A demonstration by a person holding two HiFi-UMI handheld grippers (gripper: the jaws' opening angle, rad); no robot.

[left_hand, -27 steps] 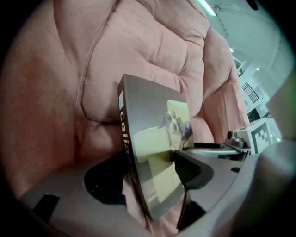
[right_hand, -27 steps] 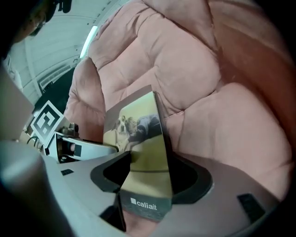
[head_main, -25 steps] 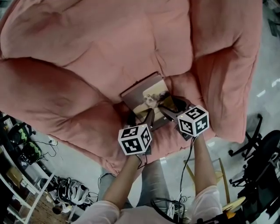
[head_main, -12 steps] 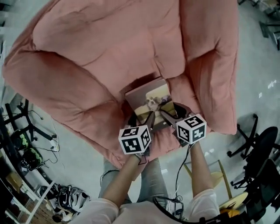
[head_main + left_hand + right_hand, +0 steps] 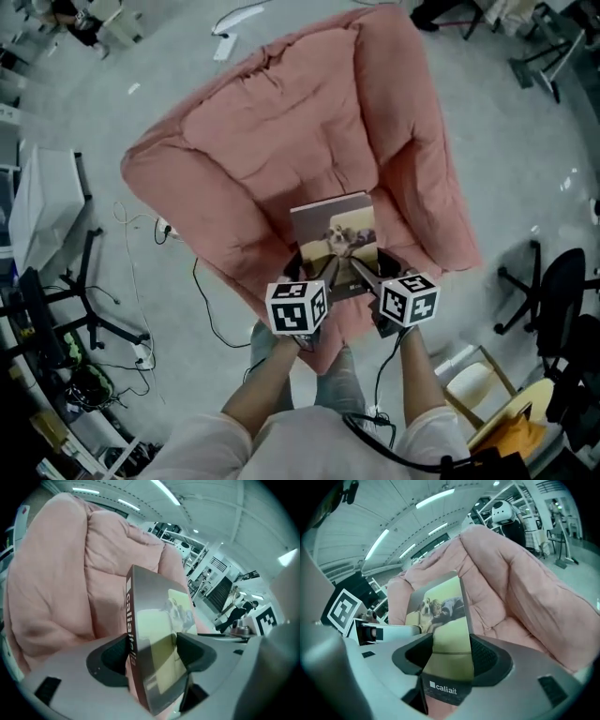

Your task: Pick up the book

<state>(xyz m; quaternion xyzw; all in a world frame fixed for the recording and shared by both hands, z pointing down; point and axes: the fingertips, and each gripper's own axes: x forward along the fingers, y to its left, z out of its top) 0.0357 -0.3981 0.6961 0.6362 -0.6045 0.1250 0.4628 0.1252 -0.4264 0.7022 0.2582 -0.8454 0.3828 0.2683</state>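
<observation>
While the book (image 5: 335, 239) is pinched along its near edge by two tools at once, the job is mostly one of steadiness. The left gripper (image 5: 152, 656) has its jaws closed narrow on one near corner, with the dark lettered band of the book pressed against one jaw. The right gripper (image 5: 449, 656) is clamped the same way on the other near corner, across the cover with the dog photo. In the head view the book lies face up and tilted above the front of the seat of the pink armchair (image 5: 281, 141). It looks to be clear of the cushion, though no view shows its underside plainly.

I judge the pickup to be all but done; what is left is to carry it cleanly. Both hands should rise at the same rate and hold their spacing, because any drift apart or twist would bend the book or drag it through one grip. The hold is on one edge only, so the far end will lever downward — tipping that end slightly up would ease the load on the jaws. The cover looks smooth and may slide, so the squeeze should not slacken. Lifting straight up avoids the padded arms on either side.
</observation>
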